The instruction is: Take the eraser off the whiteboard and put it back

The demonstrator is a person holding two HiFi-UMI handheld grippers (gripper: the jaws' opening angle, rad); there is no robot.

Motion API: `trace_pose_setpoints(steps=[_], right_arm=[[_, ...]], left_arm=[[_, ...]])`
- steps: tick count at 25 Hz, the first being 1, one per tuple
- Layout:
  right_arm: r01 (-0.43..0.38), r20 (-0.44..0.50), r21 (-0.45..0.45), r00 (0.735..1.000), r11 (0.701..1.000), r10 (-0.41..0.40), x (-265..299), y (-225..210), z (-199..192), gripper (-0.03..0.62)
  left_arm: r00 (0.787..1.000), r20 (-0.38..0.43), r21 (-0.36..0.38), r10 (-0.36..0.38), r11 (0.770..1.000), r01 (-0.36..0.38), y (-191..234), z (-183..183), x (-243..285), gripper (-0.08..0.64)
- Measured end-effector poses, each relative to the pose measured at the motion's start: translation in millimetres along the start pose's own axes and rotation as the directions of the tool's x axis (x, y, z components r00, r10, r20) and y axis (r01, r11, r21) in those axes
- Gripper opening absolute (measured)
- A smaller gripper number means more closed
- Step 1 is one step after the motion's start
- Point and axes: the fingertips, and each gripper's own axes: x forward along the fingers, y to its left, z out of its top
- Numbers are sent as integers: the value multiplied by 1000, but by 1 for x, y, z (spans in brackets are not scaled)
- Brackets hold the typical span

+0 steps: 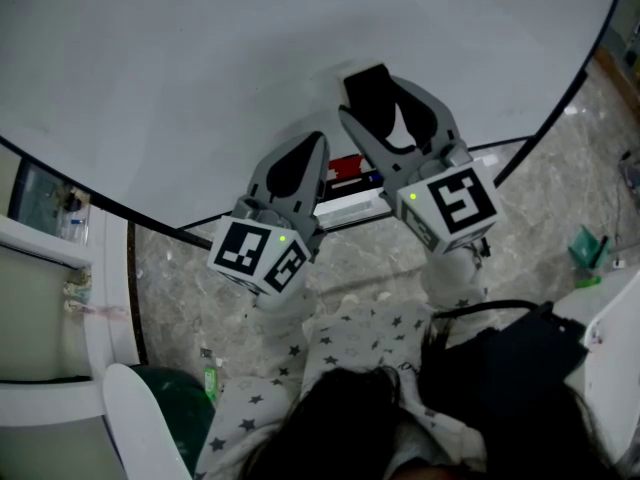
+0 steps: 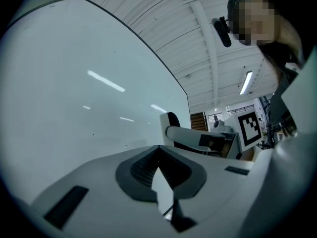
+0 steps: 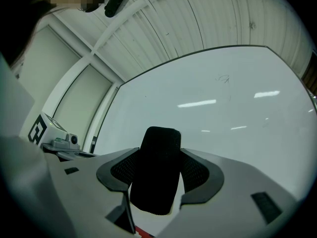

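Note:
My right gripper (image 1: 385, 103) is shut on the black eraser (image 1: 372, 90), held upright in front of the whiteboard (image 1: 200, 68). In the right gripper view the eraser (image 3: 156, 172) fills the gap between both pads, with the board (image 3: 233, 108) behind it. Whether the eraser touches the board I cannot tell. My left gripper (image 1: 316, 143) hovers just to the left and lower, its jaws shut with nothing between them. The left gripper view shows those closed tips (image 2: 159, 148) before the board (image 2: 74, 83), and the right gripper (image 2: 198, 138) beside them.
Under the board runs a tray (image 1: 350, 208) with a red marker (image 1: 347, 165) on it. The board's dark lower edge (image 1: 100, 203) curves across the view. Below lie a marbled floor (image 1: 180, 268), a green bin (image 1: 185, 408) and white furniture (image 1: 50, 308) at the left.

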Motion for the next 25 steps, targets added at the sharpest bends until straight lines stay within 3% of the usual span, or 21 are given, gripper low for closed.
trace_pose_setpoints(steps=[9,19,25], right_arm=[[14,15,-5,1000,1000,-14,2,-3,4,256],[21,33,-48,999,999,-20,40,17,12,256],[22,53,-117,998,993,-16,121,52,17,256]], left_arm=[[999,-12,5,-34,999,34,-5,-2,5,2],[1000,3,11,-28,1000,28,37,7,-10,2],[1000,13,11,-25,1000,25,114,19,-24,0]])
